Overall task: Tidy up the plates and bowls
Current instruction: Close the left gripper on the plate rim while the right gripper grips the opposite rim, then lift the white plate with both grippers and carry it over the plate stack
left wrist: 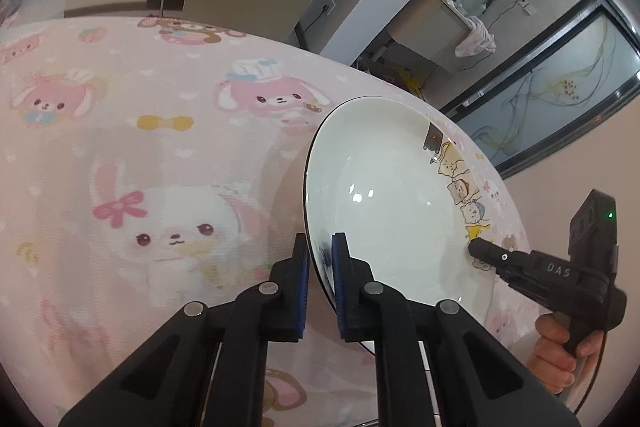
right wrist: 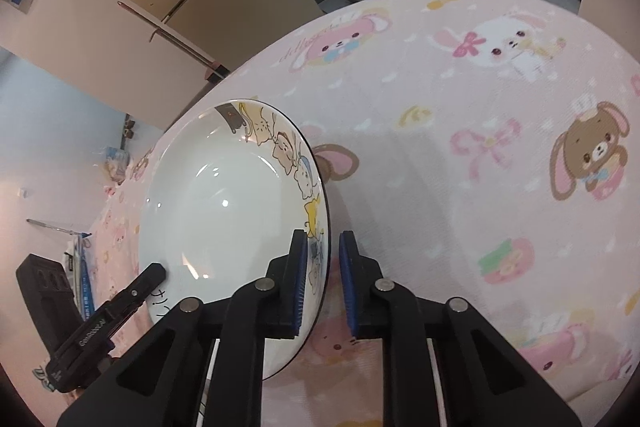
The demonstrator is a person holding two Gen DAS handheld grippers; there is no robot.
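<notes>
Blue-padded jaws of the left gripper (left wrist: 320, 259) straddle the plate (left wrist: 392, 203) rim, nearly closed on it; whether they bite cannot be told. Right gripper (right wrist: 323, 267) likewise straddles the opposite rim, a gap showing at its outer pad.

Location: plate near the tablecloth (left wrist: 160, 155) edge, apparently tilted.

Risk: glazed rim, loose hold; uneven lifting could slip the plate onto the table.

Count: one plate, no bowls visible, two grippers.
</notes>
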